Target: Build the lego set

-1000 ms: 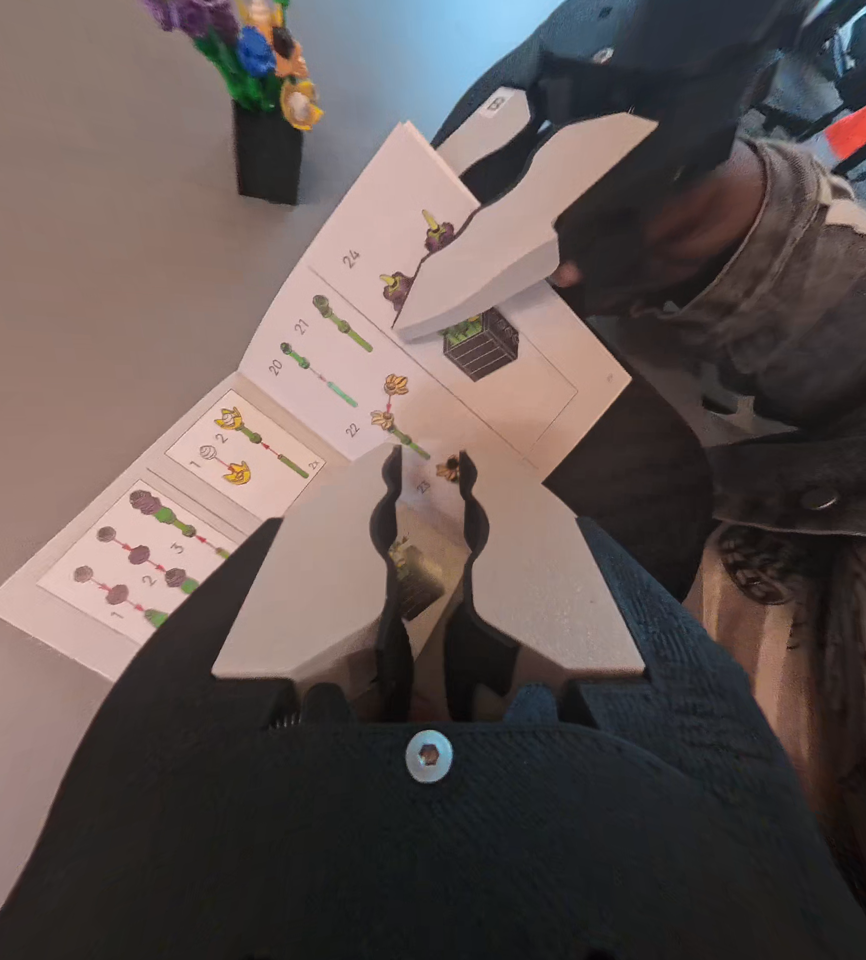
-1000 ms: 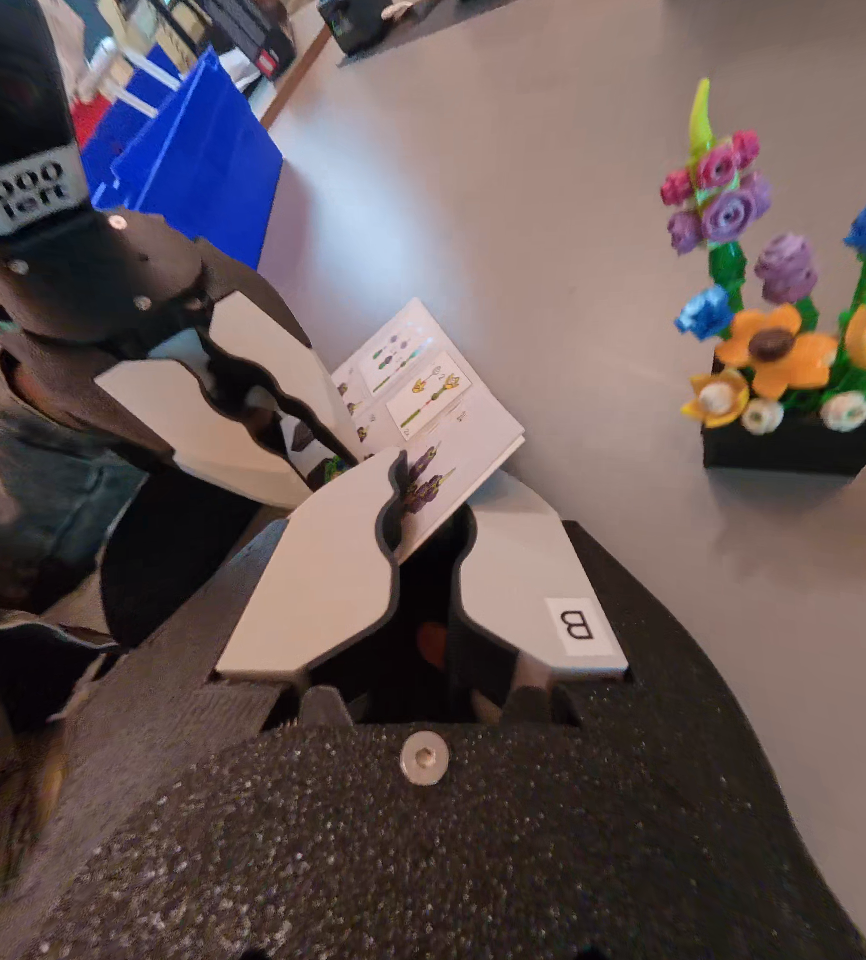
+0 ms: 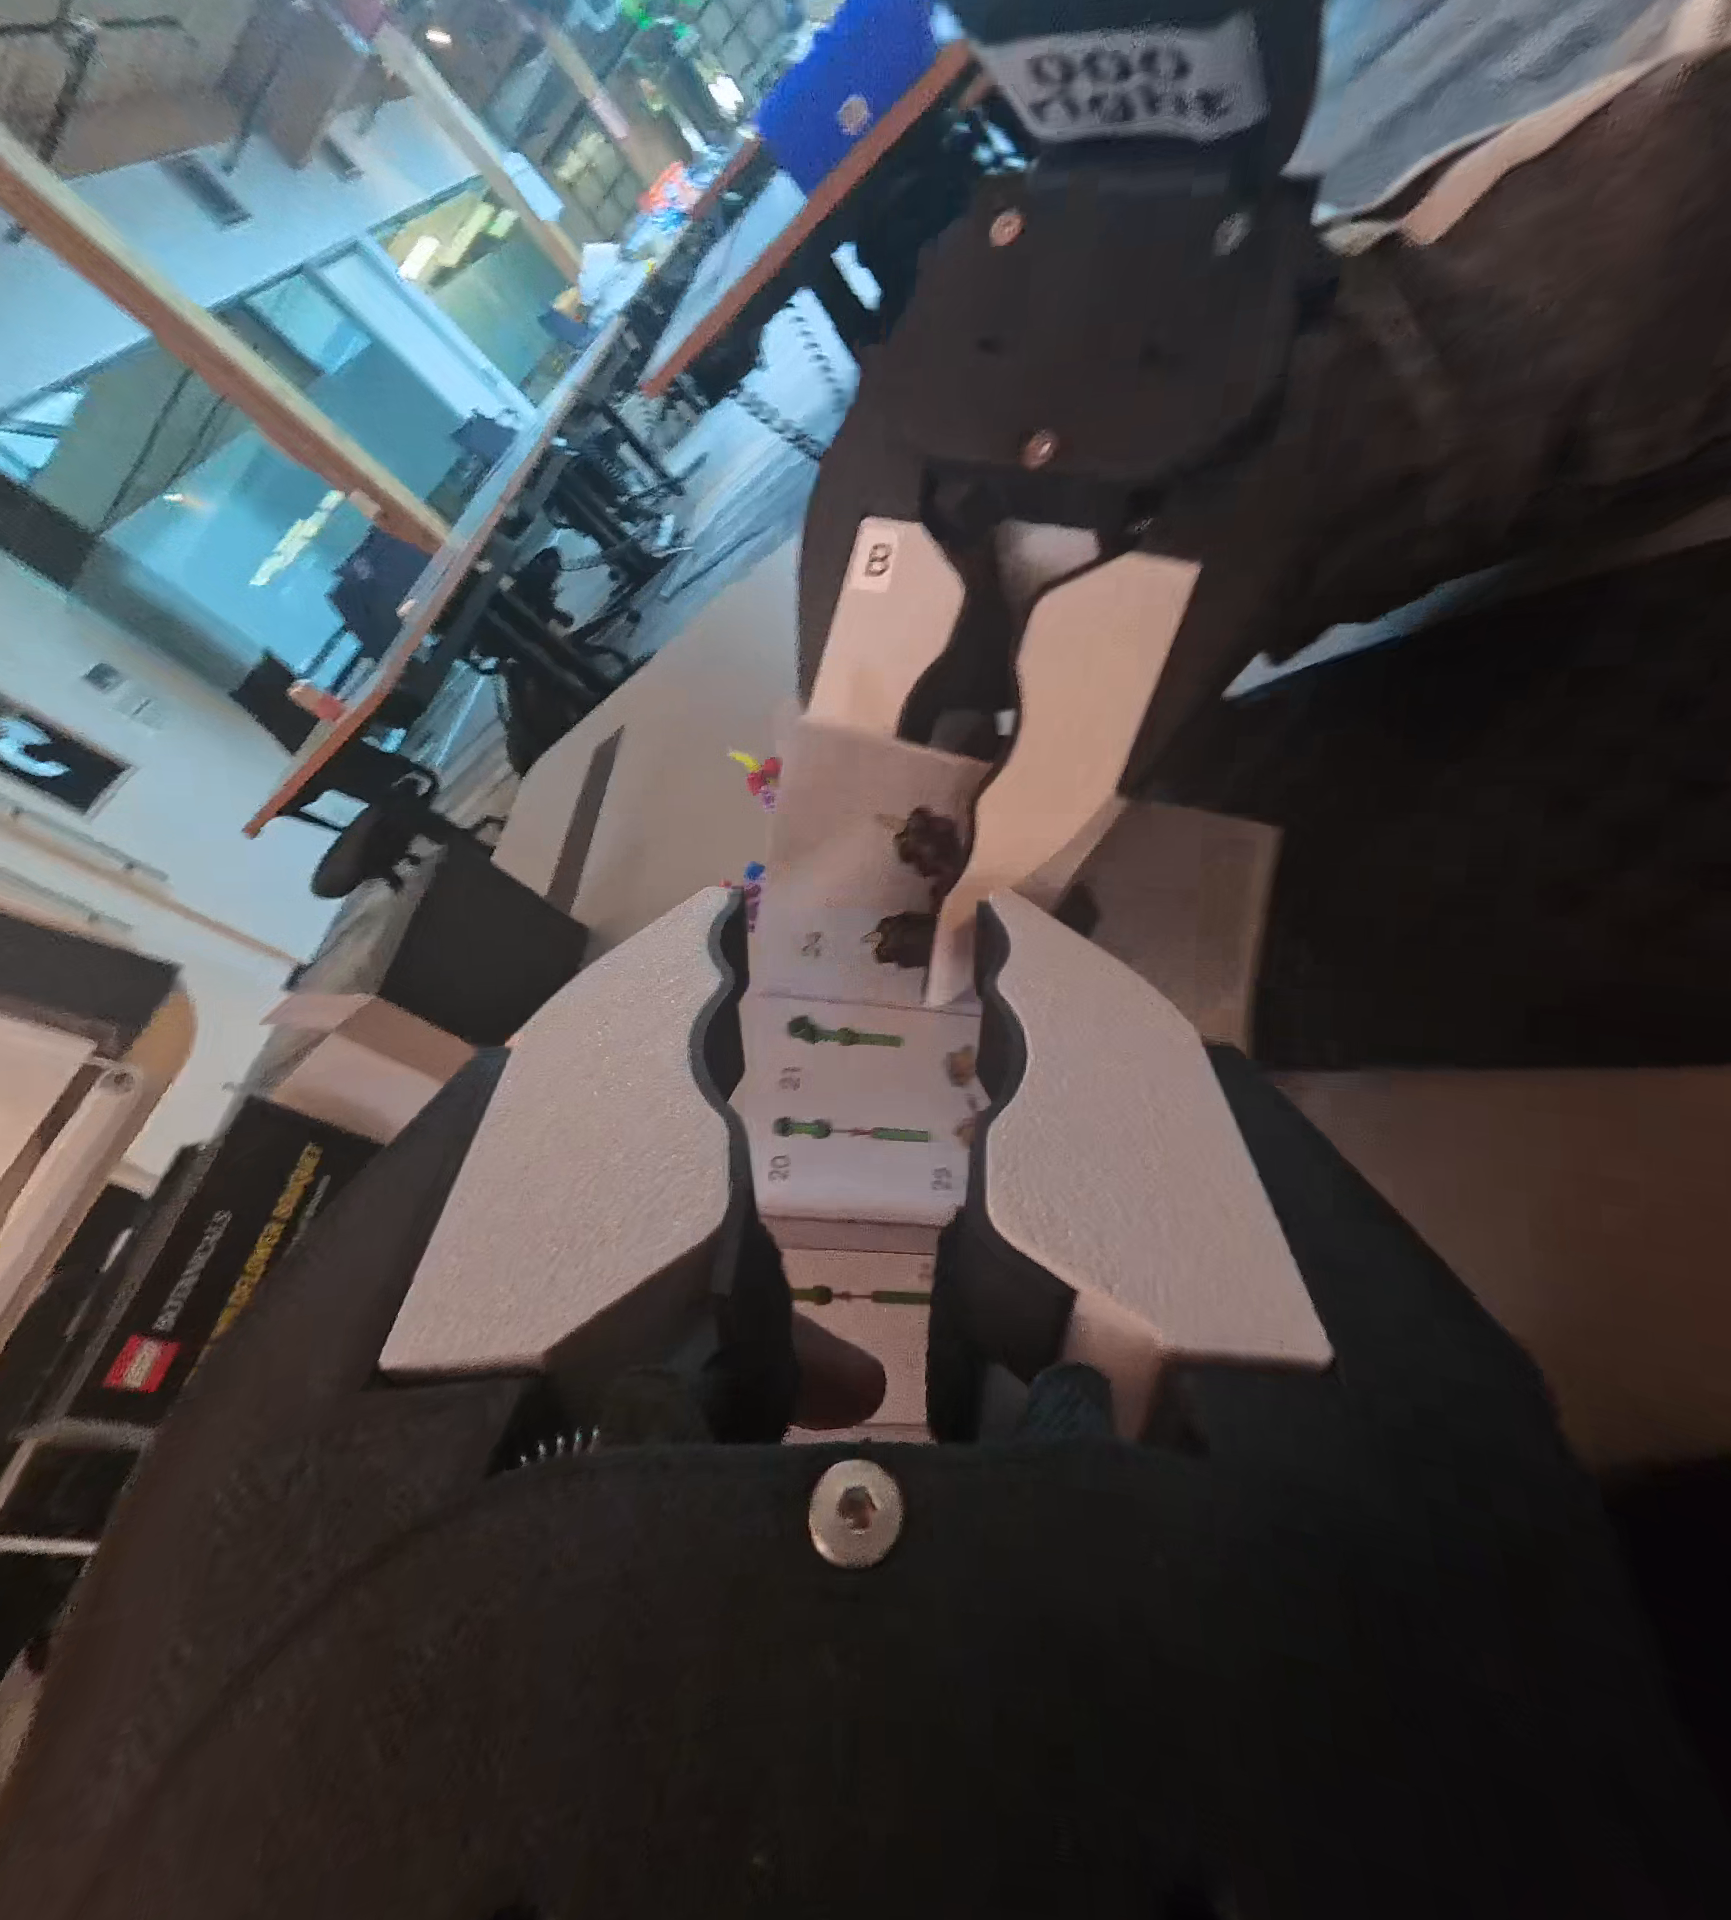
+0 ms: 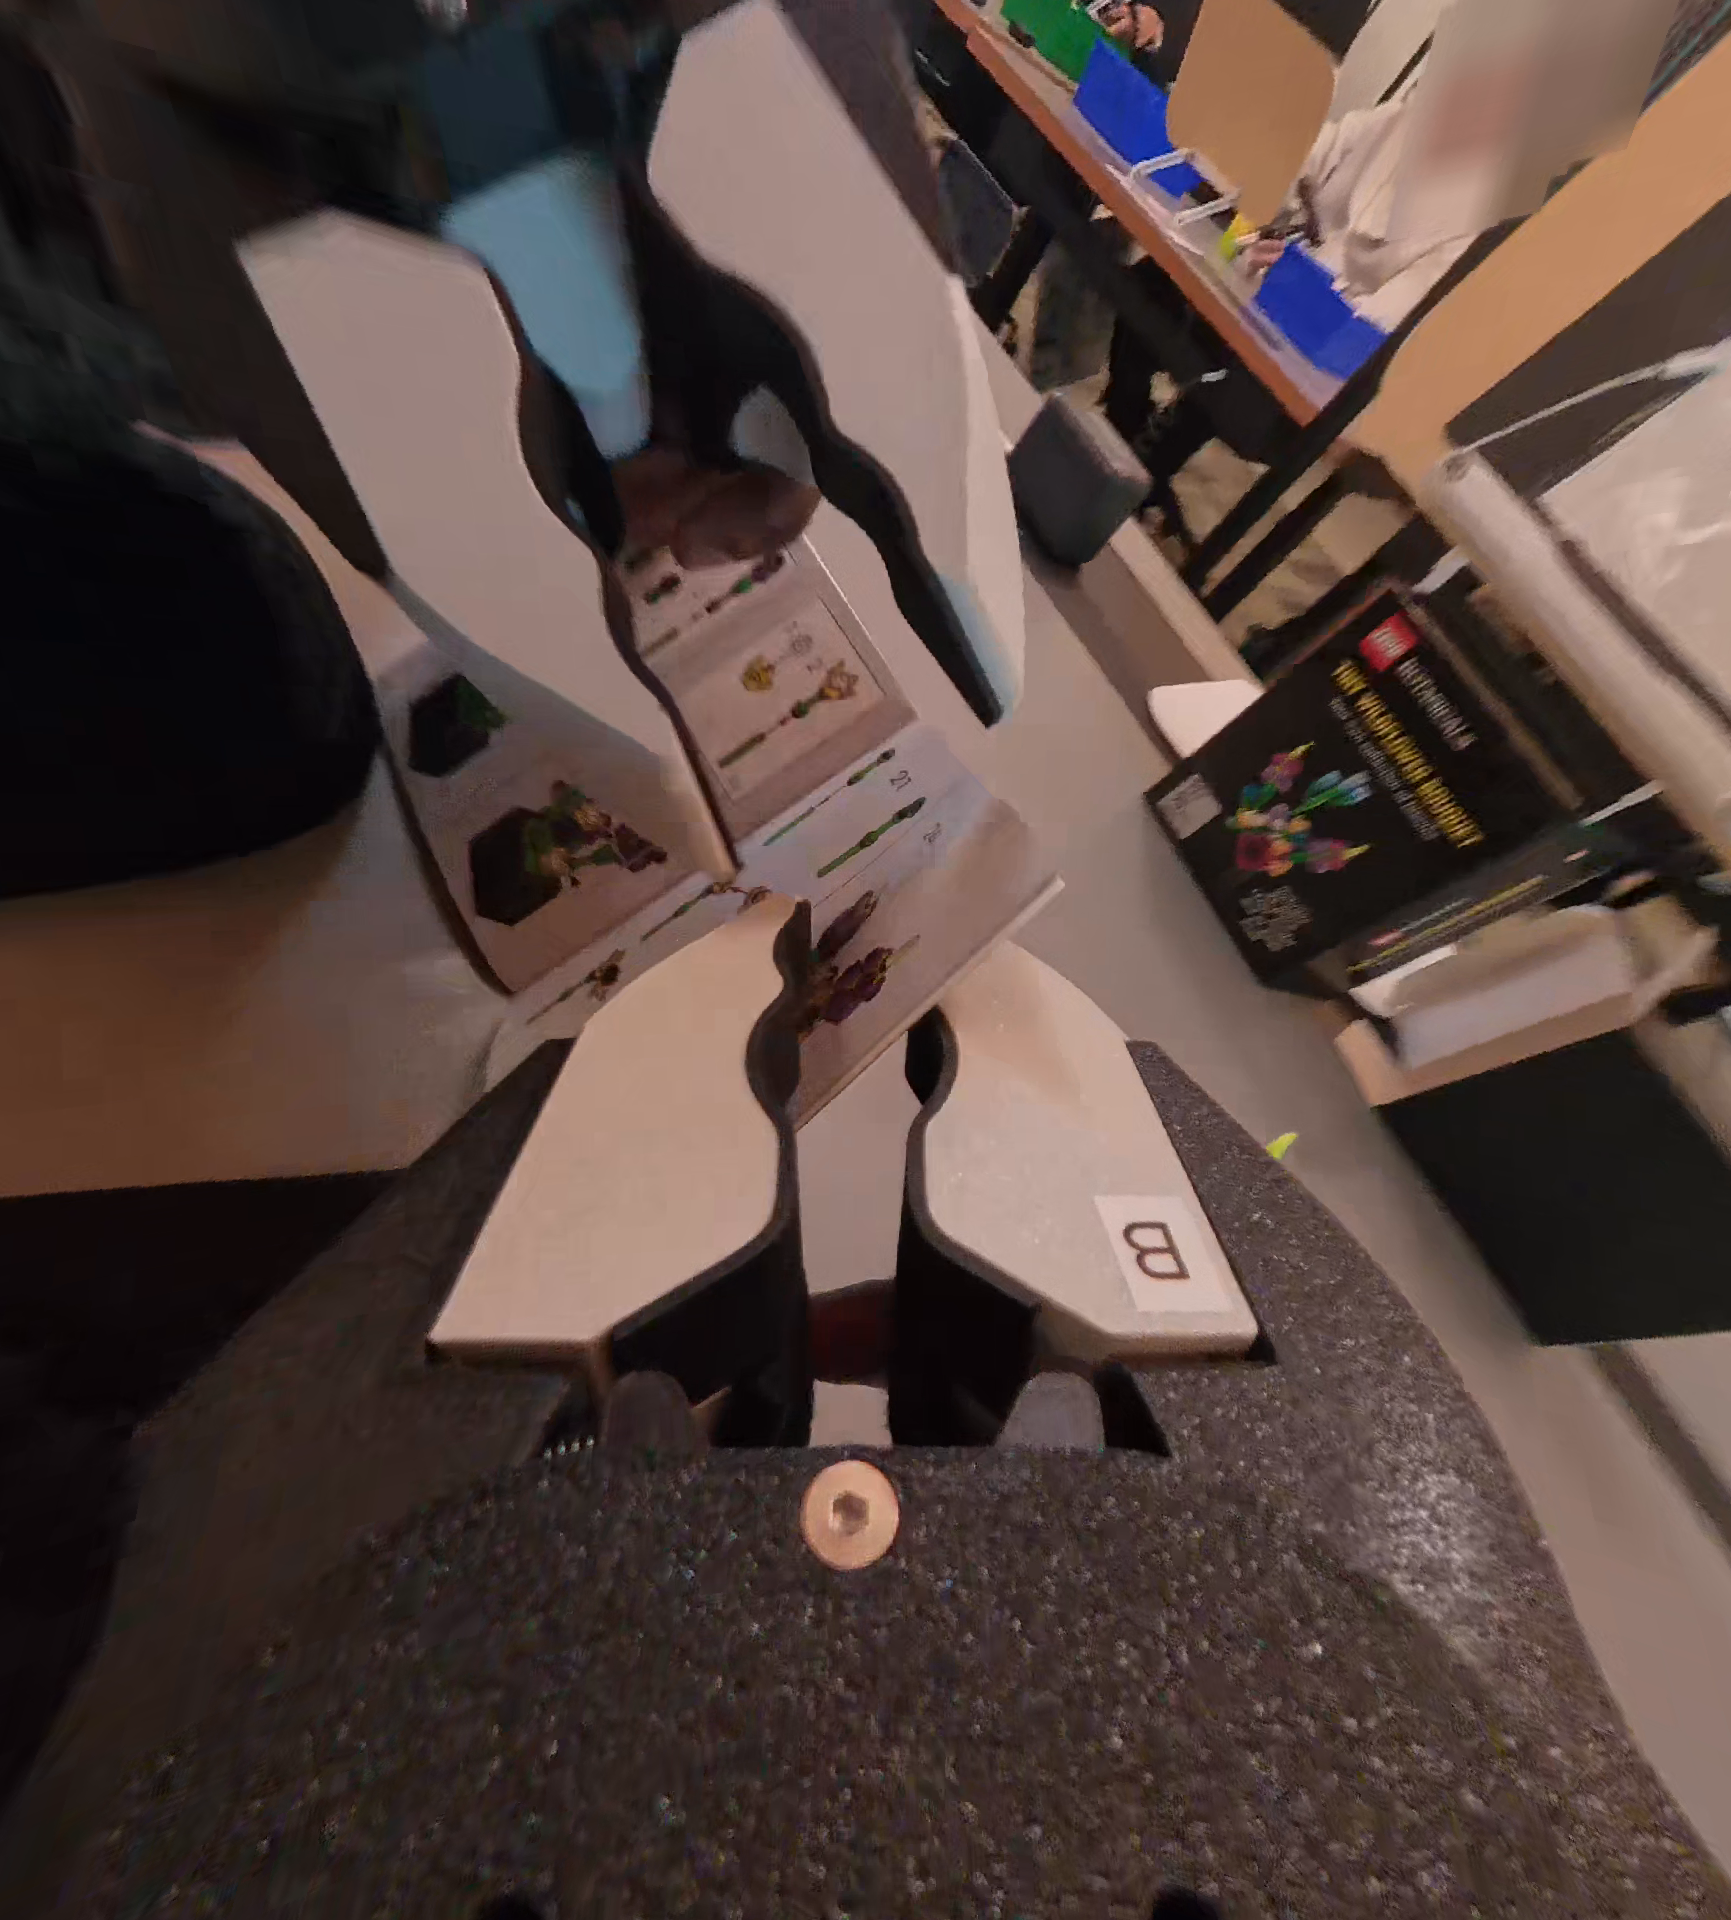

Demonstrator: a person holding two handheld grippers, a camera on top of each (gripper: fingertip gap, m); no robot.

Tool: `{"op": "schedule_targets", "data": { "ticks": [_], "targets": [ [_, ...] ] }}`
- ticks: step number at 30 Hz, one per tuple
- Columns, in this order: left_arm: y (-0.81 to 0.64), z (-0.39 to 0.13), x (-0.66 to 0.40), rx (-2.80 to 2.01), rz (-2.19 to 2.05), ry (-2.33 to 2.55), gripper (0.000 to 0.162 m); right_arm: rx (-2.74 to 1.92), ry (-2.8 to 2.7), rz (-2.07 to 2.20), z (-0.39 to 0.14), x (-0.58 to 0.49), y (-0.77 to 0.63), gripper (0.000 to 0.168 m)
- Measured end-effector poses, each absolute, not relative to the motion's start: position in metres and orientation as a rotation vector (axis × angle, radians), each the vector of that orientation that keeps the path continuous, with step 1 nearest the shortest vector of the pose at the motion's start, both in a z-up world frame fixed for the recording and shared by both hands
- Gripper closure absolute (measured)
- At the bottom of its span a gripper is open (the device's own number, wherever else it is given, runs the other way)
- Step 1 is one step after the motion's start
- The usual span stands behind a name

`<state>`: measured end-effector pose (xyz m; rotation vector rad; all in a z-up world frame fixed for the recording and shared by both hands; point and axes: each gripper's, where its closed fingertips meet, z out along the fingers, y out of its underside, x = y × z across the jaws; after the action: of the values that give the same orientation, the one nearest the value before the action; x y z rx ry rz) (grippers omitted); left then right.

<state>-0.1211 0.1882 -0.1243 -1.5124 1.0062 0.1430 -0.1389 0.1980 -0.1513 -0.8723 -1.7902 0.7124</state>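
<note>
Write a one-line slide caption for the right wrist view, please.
Right gripper pinches a corner of the open instruction booklet, left gripper opposite, black set box behind.

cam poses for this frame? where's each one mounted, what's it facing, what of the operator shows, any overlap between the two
Left wrist view: sits behind the left gripper, faces along its fingers over the instruction booklet toward the right gripper; a dark sleeve shows.
Right wrist view: sits behind the right gripper, faces the booklet and the left gripper, the set's black box to its right; a fingertip shows.
Shared: booklet, both grippers.
</note>
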Motion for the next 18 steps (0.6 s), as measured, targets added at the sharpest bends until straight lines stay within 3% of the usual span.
{"op": "schedule_targets", "data": {
  "ticks": [18],
  "targets": [
    [0.191, -0.113, -0.122, -1.495, 0.307, 0.992, 0.142, -0.849, -1.722, 0.714, -0.146, -0.149, 0.189, 0.156]
  ]
}}
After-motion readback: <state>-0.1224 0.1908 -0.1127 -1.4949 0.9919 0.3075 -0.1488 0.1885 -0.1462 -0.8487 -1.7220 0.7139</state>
